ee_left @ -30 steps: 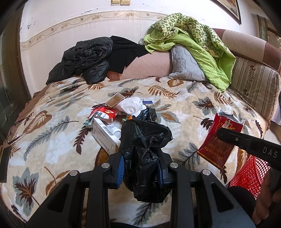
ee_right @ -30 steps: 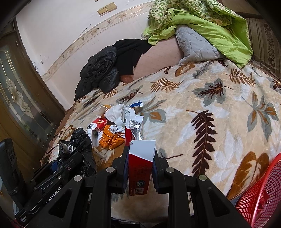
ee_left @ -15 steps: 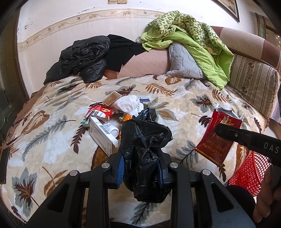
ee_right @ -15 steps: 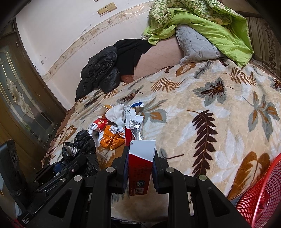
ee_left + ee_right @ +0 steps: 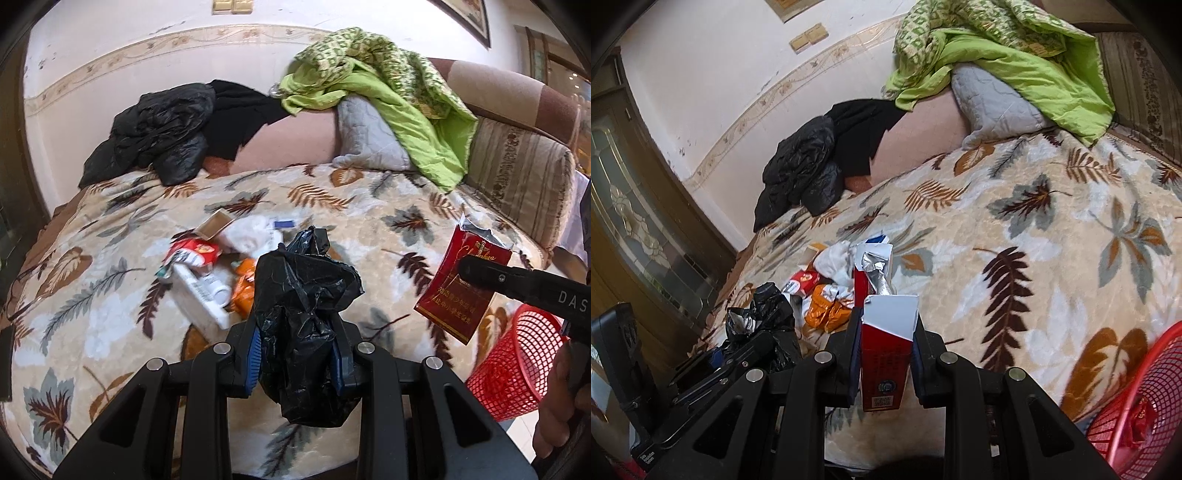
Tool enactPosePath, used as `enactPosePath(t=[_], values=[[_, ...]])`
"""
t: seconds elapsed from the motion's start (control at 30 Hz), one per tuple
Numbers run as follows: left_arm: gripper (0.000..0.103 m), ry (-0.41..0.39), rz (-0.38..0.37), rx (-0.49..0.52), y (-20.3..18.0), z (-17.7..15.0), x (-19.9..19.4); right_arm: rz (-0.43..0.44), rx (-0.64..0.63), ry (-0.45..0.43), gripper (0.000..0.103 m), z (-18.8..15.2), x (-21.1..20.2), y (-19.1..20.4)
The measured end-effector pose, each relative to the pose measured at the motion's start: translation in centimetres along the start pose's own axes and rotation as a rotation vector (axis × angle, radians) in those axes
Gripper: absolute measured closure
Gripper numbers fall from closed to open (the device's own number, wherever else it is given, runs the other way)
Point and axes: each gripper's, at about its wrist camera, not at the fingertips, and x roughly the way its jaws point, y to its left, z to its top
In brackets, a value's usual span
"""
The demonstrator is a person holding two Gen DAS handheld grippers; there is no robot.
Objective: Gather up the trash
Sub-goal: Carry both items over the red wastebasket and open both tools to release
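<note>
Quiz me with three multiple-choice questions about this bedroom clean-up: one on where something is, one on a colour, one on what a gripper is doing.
1. Where does the red mesh basket stand?
A. on the pillow
B. off the bed's near edge, on the right
C. on the black jacket

2. What colour is the crumpled bag in the left gripper?
A. black
B. white
C. green

3. What is the right gripper doing?
A. hanging open
B. gripping a tissue
C. clamped on a red carton

Answers: 1 B, the basket shows past the blanket's edge in both views. 2 A, glossy black plastic sits between the blue pads. 3 C, both fingers press the carton's sides.
</note>
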Motion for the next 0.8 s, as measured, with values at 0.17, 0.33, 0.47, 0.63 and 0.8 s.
enactPosePath(t=[0.17,0.33,0.47,0.63,0.8], values=[[0.075,-0.006,-0.071,0.048,-2.8,1.3,-0.3,-0.037,0.02,-0.036,0.079,0.2,-2.9,-1.9],[0.075,0.01,-0.198,0.097,-6.8,2.4,-0.2,-0.122,0.044,-0.071,0.079,-0.1,-7.1,-5.0],[0.075,0.043,-0.346,0.16,-11.5,3.0,-0.3,-0.221,0.104,-0.113,0.079,-0.4,-11.4,-8.8],[0.074,0.135,-0.569,0.237,-18.2,2.9,-0.5,-0.361,0.193,-0.175,0.079,-0.9,-17.5,-13.5],[0.074,0.226,-0.706,0.294,-24.2,2.3,0.0,-0.43,0.266,-0.204,0.077,-1.6,-20.8,-16.6]])
